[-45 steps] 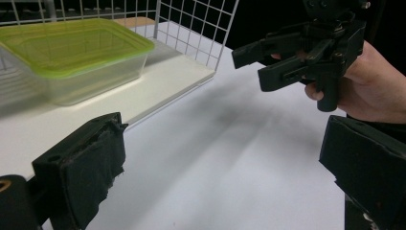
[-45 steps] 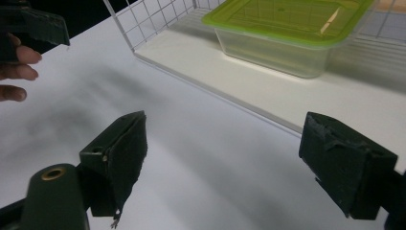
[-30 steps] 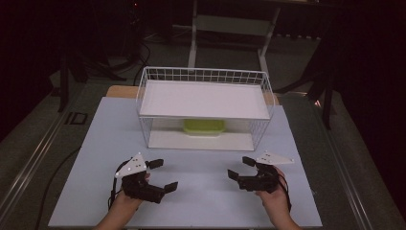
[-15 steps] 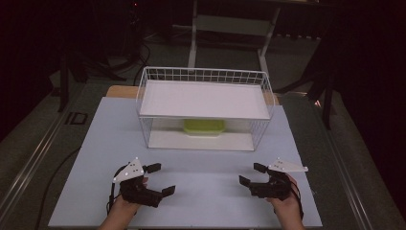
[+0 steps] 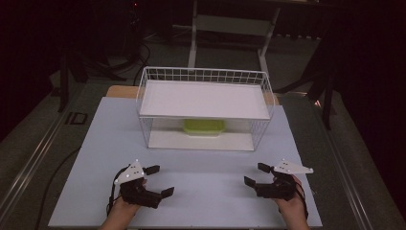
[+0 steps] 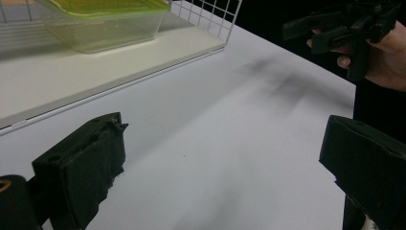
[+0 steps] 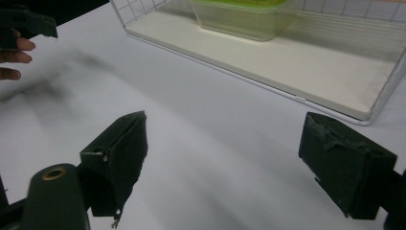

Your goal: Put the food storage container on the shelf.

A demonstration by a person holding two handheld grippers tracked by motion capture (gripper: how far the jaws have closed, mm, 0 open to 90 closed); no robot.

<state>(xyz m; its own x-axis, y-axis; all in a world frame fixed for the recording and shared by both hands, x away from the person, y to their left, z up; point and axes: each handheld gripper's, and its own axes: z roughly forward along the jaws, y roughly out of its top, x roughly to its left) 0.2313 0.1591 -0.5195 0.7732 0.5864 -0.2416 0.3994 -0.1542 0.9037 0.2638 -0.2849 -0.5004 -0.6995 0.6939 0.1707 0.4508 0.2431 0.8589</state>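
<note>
A white wire rack [image 5: 205,103] with two shelves stands at the back of the white table [image 5: 110,139]. On its lower shelf sits a clear container with a green lid [image 5: 204,127] [image 6: 103,19] [image 7: 239,14]. My left gripper [image 5: 159,180] is held low over the table's front left, jaws wide open and nothing between them [image 6: 220,158]. My right gripper [image 5: 254,174] hovers at the front right, also open and holding nothing [image 7: 225,158]. Both point toward the middle of the table.
The rack's lower shelf [image 7: 306,62] has bare room on both sides of the container. Dark floor, cables and a metal stand [image 5: 230,28] lie beyond the table. A person's hands [image 5: 292,206] hold the grippers at the near edge.
The right gripper has moved right and toward the near edge. The left gripper has shifted slightly toward the near edge. Both stay open.
</note>
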